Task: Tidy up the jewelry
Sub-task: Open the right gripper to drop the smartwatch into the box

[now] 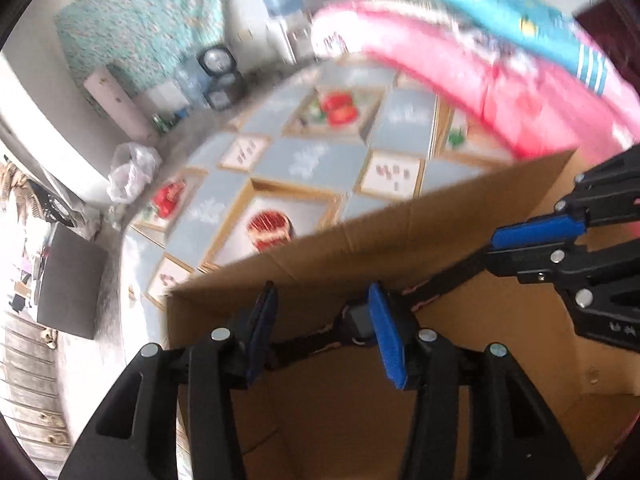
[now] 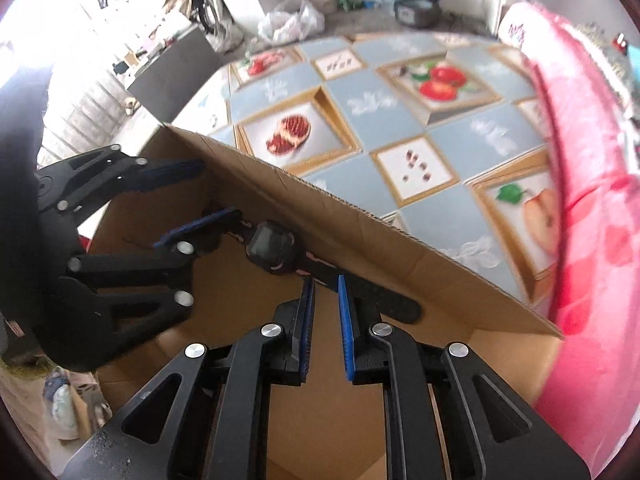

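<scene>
Right wrist view: watch (image 2: 269, 245) lies inside the cardboard box (image 2: 400, 264), along its far wall. Right tongs (image 2: 325, 308) are narrowed around one strap end; contact cannot be confirmed. Left tongs (image 2: 196, 196) stand wide apart at the other strap end. Left wrist view: left tongs (image 1: 320, 320) straddle the watch (image 1: 360, 322); right tongs (image 1: 532, 236) enter from the right. Box rests on a fruit-patterned cloth (image 2: 400, 120).

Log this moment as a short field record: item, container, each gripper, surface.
item: black digital watch, strap stretched along the box wall
container: open cardboard box; watch is inside it
left gripper: open, jaws around one strap end
right gripper: jaws narrowly apart beside the other strap end; grip unclear
surface: fruit-print tablecloth
beside box: pink cloth
</scene>
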